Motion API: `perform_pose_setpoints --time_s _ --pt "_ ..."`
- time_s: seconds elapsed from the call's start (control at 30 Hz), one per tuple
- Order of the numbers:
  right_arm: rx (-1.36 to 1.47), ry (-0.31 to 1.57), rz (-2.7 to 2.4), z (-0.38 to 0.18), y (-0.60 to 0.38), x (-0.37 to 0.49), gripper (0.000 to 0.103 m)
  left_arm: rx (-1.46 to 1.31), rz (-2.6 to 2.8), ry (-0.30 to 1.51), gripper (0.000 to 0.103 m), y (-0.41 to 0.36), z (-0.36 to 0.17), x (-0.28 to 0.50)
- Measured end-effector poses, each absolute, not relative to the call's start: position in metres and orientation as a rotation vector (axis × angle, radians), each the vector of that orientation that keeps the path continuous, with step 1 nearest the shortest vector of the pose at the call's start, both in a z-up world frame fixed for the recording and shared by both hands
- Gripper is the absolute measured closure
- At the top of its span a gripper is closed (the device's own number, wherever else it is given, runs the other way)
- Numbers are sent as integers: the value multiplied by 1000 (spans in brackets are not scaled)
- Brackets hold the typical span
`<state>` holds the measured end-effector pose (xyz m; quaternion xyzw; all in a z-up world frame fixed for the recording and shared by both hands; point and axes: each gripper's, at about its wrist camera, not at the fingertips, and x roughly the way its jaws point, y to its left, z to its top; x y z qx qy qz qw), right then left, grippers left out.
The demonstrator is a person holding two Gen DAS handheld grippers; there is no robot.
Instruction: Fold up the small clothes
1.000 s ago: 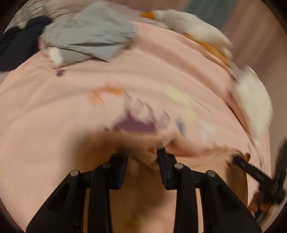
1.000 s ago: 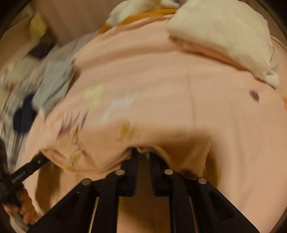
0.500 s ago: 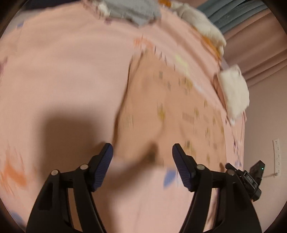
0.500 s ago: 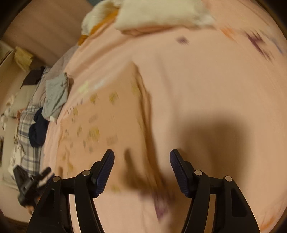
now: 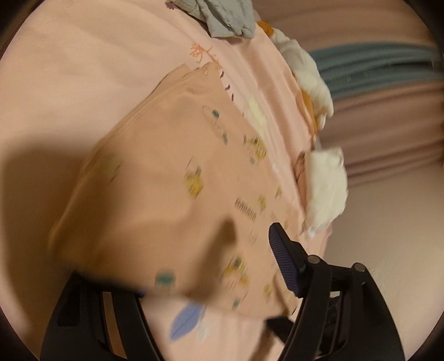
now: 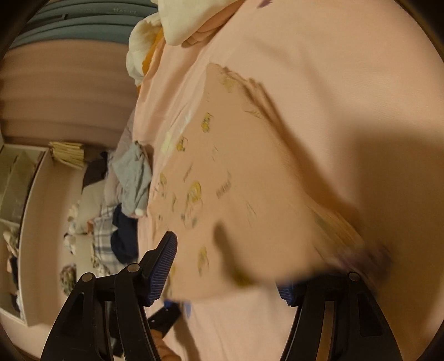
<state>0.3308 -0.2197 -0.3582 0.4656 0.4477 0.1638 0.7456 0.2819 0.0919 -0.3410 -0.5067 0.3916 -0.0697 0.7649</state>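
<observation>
The left gripper (image 5: 211,266) stands wide apart, its jaws having just been opening; only its right blue ribbed finger (image 5: 283,263) shows clearly, the other being covered by the near edge of the peach printed garment (image 5: 172,172). That cloth drapes loosely over the gap between the jaws, and no pad presses on it. The right gripper (image 6: 227,266) is likewise spread wide, having just been opening, with the garment (image 6: 236,172) lying ahead of and partly over its right finger, not pinched. The garment lies spread on the pink bedsheet (image 5: 69,69) directly ahead of both grippers. Its small yellow and teal prints include dark rows that look like lettering, but blur makes them unreadable. Beyond the left gripper, at the far edge of the bed, lies a grey garment (image 5: 227,16); ahead and to its right lie white fluffy cloths (image 5: 324,186). To the left of the right gripper's left finger are the grey garment (image 6: 136,177), a dark navy cloth (image 6: 125,236) and plaid fabric (image 6: 102,238).
</observation>
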Motion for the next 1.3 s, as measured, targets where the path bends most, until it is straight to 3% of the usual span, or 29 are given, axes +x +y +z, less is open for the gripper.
perform_pose_setpoints --time_s 0.1,0.13,0.17,0.2,0.23,0.33,0.6,0.8,0.87,1.3 --pt "982 922 335 -359 -212 354 42 -1158 -143 807 31 96 -344 295" --pt "958 909 323 -357 -207 358 48 -1142 -119 801 42 96 -343 299" --pt "929 902 307 -357 -206 359 56 -1090 -66 818 70 93 -342 303" --pt "882 905 268 -359 -204 363 82 -1028 -11 843 88 93 -344 304" --pt "869 910 251 -364 -208 359 96 -981 10 859 90 91 -346 306" --pt "960 864 332 -369 -227 345 97 -948 8 848 92 97 -338 292" --pt "841 833 438 -326 -233 271 97 -746 -88 843 93 85 -285 212" --pt "701 950 306 -346 -222 210 97 -804 -85 900 88 88 -333 155" --pt "746 915 304 -356 -229 196 97 -861 -127 820 88 95 -348 136" --pt "802 802 155 -354 -267 148 97 -869 -127 758 91 116 -350 98"
